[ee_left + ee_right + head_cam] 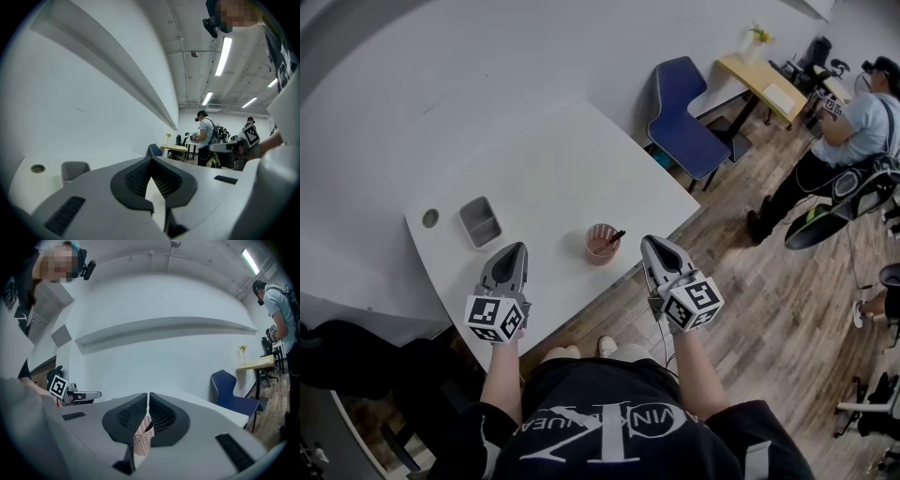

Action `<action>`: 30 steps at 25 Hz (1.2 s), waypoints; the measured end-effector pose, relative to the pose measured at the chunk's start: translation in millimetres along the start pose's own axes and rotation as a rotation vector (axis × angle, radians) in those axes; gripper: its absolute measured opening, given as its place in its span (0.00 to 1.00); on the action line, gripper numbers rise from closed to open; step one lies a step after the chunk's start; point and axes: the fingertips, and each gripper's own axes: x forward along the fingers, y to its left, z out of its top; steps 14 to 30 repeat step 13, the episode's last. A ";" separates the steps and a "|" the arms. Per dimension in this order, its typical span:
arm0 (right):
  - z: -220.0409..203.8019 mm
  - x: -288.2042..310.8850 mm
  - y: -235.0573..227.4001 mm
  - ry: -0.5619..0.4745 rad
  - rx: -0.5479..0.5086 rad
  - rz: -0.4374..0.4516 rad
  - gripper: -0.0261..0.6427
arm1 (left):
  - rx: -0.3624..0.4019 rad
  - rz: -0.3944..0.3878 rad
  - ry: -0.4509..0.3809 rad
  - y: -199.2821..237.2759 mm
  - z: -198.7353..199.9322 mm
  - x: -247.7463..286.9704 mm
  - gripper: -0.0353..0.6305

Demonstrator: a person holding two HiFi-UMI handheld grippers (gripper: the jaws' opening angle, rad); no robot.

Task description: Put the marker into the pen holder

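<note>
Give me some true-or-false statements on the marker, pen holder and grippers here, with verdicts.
1. The marker sits in the pen holder. True.
2. The right gripper grips the marker. False: its jaws are shut on nothing.
3. The grey tray lies left of the pen holder in the head view. True.
4. The pen holder lies tipped over. False: it stands upright on the table.
5. The left gripper is wide open. False: it is shut and empty.

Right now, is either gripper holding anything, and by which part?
Nothing is held. The left gripper and right gripper have jaws together, empty; the dark marker sits in the pink pen holder.
</note>
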 end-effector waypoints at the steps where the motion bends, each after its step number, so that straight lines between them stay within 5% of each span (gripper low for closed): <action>1: -1.0 0.0 -0.5 0.001 0.002 -0.001 0.09 | 0.000 -0.001 0.002 0.2 -1.0 0.5 0.07; 30: -6.5 -2.9 -5.1 0.004 0.022 -0.007 0.09 | -0.002 -0.008 0.010 -2.0 -5.6 4.3 0.07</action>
